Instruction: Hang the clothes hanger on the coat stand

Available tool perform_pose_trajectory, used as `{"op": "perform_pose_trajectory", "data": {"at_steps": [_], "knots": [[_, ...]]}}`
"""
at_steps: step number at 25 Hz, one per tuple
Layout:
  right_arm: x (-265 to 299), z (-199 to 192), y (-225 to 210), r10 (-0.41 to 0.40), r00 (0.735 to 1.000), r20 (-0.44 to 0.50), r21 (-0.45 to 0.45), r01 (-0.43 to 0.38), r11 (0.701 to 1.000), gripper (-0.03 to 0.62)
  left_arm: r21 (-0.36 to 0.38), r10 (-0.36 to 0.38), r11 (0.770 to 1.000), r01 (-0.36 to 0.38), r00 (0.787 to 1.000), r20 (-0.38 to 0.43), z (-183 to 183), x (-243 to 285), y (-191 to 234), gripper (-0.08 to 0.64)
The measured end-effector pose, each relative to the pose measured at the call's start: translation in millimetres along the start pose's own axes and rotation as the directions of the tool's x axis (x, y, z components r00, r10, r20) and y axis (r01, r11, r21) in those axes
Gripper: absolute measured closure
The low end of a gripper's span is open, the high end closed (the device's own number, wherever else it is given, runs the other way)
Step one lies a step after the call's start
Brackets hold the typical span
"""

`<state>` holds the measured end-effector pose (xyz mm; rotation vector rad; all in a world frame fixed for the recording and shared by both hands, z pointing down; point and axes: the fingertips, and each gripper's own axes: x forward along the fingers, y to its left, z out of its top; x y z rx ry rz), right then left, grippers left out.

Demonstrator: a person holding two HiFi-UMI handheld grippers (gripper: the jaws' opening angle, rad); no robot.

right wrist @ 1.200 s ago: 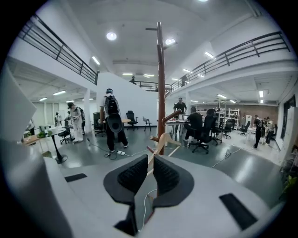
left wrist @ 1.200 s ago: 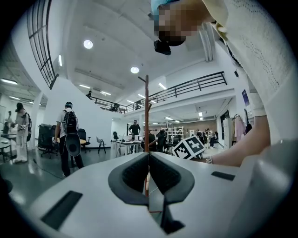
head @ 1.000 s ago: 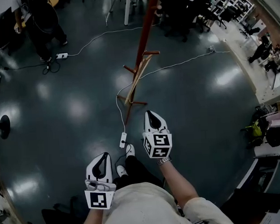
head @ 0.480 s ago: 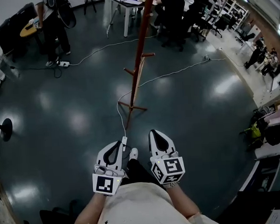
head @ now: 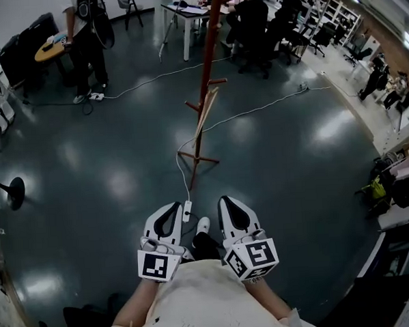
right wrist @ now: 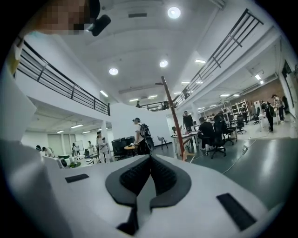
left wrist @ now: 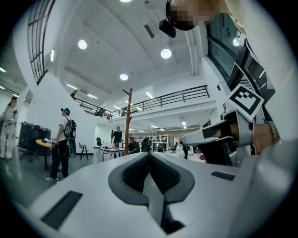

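The reddish-brown coat stand (head: 205, 84) rises from the dark floor ahead of me. A light wooden hanger (head: 205, 115) hangs slanted from one of its low pegs. Both grippers are held close to my body, well short of the stand. My left gripper (head: 171, 212) is shut and holds nothing. My right gripper (head: 229, 207) is also shut and holds nothing. The left gripper view has its closed pads (left wrist: 149, 163) in front, the stand (left wrist: 127, 122) far off, and the right gripper (left wrist: 218, 135) beside it. In the right gripper view the stand (right wrist: 172, 120) stands beyond the closed pads (right wrist: 150, 168).
A white cable runs across the floor to a power strip (head: 187, 210) by my feet. A person (head: 89, 42) stands at the back left near a round table. Seated people and desks (head: 250, 13) lie behind the stand. A black fan base (head: 13, 192) sits left; shelves (head: 395, 183) line the right.
Both grippers have drawn back toward my body; the right one came down from near the stand's base. The stand now sits farther away. The hanger stays on its peg.
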<state>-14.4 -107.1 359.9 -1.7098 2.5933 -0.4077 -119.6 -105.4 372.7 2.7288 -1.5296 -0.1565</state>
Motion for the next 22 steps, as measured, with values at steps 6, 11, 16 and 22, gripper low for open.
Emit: {"op": "perform_pose_trajectory", "data": {"at_steps": [6, 11, 16, 22], "knots": [[5.9, 0.0, 26.2, 0.065, 0.998, -0.009, -0.034, -0.066, 0.997, 0.572, 0.01, 0.04, 0.999, -0.04, 0.999, -0.007, 5.6, -16.4, 9.1, 0.548], [13.0, 2.0, 40.4, 0.104, 0.994, -0.017, -0.054, -0.105, 0.993, 0.572, 0.04, 0.078, 0.996, -0.076, 0.996, -0.052, -0.4, -31.1, 22.6, 0.548], [20.1, -4.9, 36.0, 0.1, 0.994, -0.048, -0.019, -0.101, 0.995, 0.572, 0.021, 0.105, 0.994, -0.105, 0.993, -0.045, 0.2, -34.8, 30.1, 0.548], [22.6, -14.1, 33.8, 0.075, 0.996, -0.052, -0.033, -0.077, 0.996, 0.572, 0.017, 0.095, 0.995, -0.094, 0.994, -0.047, -8.7, -35.1, 36.0, 0.548]]}}
